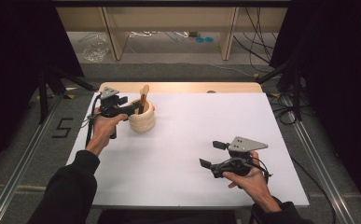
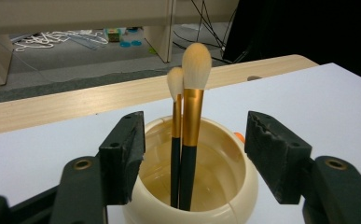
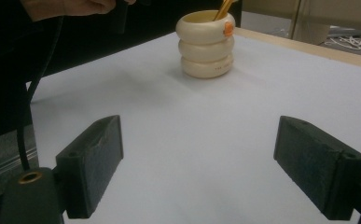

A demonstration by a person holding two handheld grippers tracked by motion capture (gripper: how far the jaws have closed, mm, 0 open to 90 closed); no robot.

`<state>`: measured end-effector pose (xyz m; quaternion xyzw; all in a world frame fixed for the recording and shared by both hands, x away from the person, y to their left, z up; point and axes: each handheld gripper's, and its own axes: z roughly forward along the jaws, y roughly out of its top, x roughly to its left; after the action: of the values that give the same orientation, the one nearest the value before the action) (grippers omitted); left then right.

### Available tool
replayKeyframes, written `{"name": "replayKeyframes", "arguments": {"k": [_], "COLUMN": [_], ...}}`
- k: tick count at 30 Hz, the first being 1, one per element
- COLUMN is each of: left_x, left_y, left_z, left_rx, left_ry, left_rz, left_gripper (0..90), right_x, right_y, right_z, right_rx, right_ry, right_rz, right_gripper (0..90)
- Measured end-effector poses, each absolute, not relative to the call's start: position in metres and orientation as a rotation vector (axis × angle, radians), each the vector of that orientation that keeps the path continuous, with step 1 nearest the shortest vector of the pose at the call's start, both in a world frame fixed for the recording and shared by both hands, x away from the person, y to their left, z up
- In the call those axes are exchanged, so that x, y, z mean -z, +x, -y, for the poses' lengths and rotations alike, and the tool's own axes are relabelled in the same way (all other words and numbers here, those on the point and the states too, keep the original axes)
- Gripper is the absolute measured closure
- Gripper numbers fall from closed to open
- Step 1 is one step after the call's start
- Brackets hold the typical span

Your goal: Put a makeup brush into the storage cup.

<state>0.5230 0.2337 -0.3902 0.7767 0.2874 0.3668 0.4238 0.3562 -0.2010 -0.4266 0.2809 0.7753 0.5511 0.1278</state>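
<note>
Well short of the cup, the right gripper is hovering over the white desk, its fingers gaping wide around nothing. Farther back, the left gripper is reaching over the cup's rim, its fingers spread wide on either side of two brushes that are standing in the cup, gripping neither.

1. Floor marking "5": left of the left tongs.
2. Clear plastic bag: on the floor, well beyond the left tongs.
3. Blue discs: on the floor, beyond both tongs.
4. Black cables: well beyond the right tongs.
</note>
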Motion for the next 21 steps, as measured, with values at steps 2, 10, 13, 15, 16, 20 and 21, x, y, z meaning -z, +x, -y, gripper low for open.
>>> {"name": "replayKeyframes", "arguments": {"k": [2,10,13,15,16,20,21], "left_x": [0.39,0.387,0.386,0.384,0.383,0.381,0.382], "left_y": [0.521,0.51,0.505,0.502,0.501,0.492,0.488], "left_z": [-0.234,-0.237,-0.236,-0.236,-0.236,-0.234,-0.233], "left_rx": [-0.912,-0.913,-0.895,-0.937,-0.946,-0.968,-0.948], "left_ry": [1.936,1.903,1.888,1.901,1.9,1.884,1.874], "left_rz": [-0.719,-0.697,-0.699,-0.664,-0.655,-0.63,-0.636], "left_gripper": [35.7,32.6,29.3,28.7,28.0,26.6,26.2], "right_x": [0.426,0.425,0.425,0.426,0.426,0.425,0.425], "right_y": [0.356,0.356,0.356,0.356,0.357,0.356,0.356], "right_z": [0.201,0.202,0.202,0.202,0.201,0.202,0.202], "right_rx": [-1.601,-1.584,-1.584,-1.598,-1.61,-1.586,-1.586], "right_ry": [0.815,0.817,0.818,0.81,0.811,0.824,0.822], "right_rz": [-2.258,-2.258,-2.257,-2.249,-2.238,-2.248,-2.246], "right_gripper": [16.6,16.6,16.6,16.6,16.5,16.5,16.5]}}
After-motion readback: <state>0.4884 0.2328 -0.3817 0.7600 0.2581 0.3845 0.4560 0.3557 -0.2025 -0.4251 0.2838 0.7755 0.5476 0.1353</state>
